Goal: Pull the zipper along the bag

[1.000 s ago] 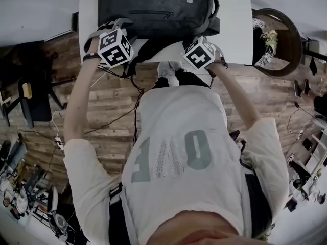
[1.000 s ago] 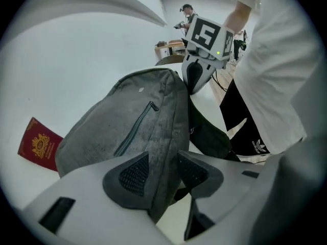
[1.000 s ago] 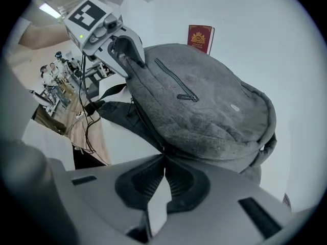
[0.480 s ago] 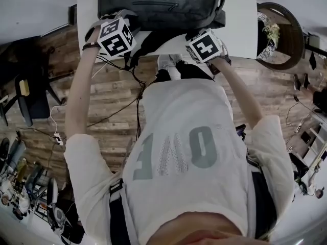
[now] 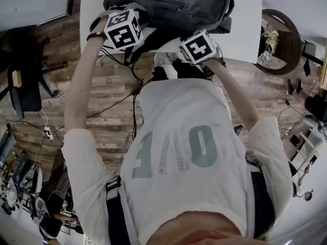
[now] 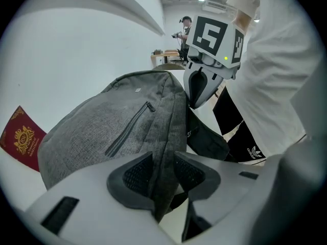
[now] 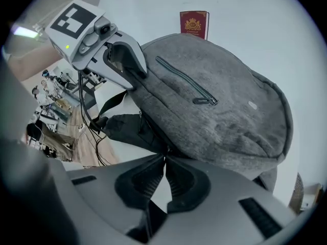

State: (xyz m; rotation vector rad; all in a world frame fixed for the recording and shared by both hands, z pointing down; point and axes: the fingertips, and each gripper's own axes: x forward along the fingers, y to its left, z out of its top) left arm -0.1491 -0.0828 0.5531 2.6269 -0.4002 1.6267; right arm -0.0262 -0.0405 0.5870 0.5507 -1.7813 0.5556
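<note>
We are working at a white bench (image 5: 244, 14) where a grey bag (image 5: 168, 4) is lying flat with its front pocket facing up, close to the bench's near edge. Our left gripper (image 6: 162, 173) is reaching the bag's near-left corner. Its fingers (image 6: 137, 175) are closing on a fold of the grey cloth, which is standing between them and touching both. Our right gripper (image 7: 164, 176) is sitting at the bag's near edge, further to the right, with its fingers (image 7: 145, 184) pressed together. Their tips are meeting right at the seam of the bag, and whether a zipper tab is pinched there is too small for us to tell. The front pocket's zipper (image 7: 186, 86) is running slantwise across the top face, well apart from both grippers. A black strap (image 7: 125, 126) is hanging off the near side of the bag between the two grippers. A red booklet (image 7: 194, 23) is lying on the bench just beyond the bag. We are standing over a wooden floor (image 5: 102, 101) in a white shirt (image 5: 179, 152)
</note>
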